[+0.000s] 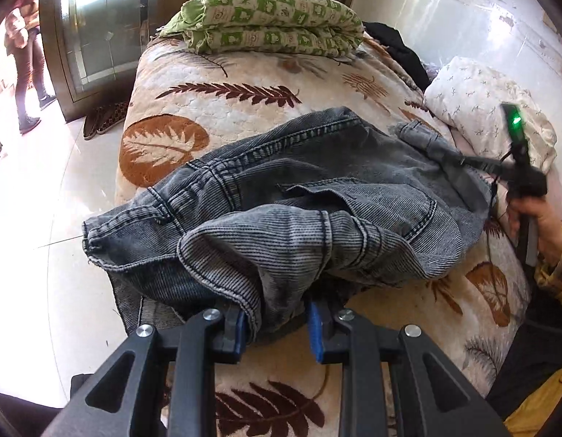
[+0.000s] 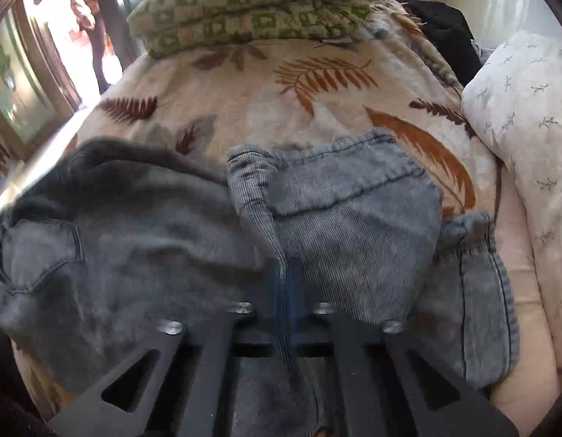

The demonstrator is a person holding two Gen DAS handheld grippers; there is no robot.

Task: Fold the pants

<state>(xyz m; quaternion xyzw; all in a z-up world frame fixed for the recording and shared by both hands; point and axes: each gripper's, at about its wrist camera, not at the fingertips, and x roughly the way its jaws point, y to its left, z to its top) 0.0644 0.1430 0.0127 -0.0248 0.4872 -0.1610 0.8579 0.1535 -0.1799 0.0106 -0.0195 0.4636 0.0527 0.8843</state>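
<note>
Grey-blue denim pants (image 1: 317,189) lie crumpled across a leaf-patterned bedspread (image 1: 237,116). At the bottom of the left wrist view, my left gripper (image 1: 277,327) has its blue pads pressed on a thick bunch of the near hem. My right gripper (image 1: 461,161), held by a hand in a yellow plaid sleeve, pinches the far right end of the pants and lifts it off the bed. In the blurred right wrist view the pants (image 2: 353,211) drape over my right gripper (image 2: 286,291), which is shut on a narrow ridge of denim. A back pocket shows at the left.
A folded green-patterned quilt (image 1: 273,25) lies at the bed's far end. A white pillow (image 1: 488,109) and a black garment (image 1: 397,47) sit at the right by the wall. The bed edge drops to tiled floor on the left, with slippers (image 1: 106,120) and a standing person (image 1: 26,54) by the door.
</note>
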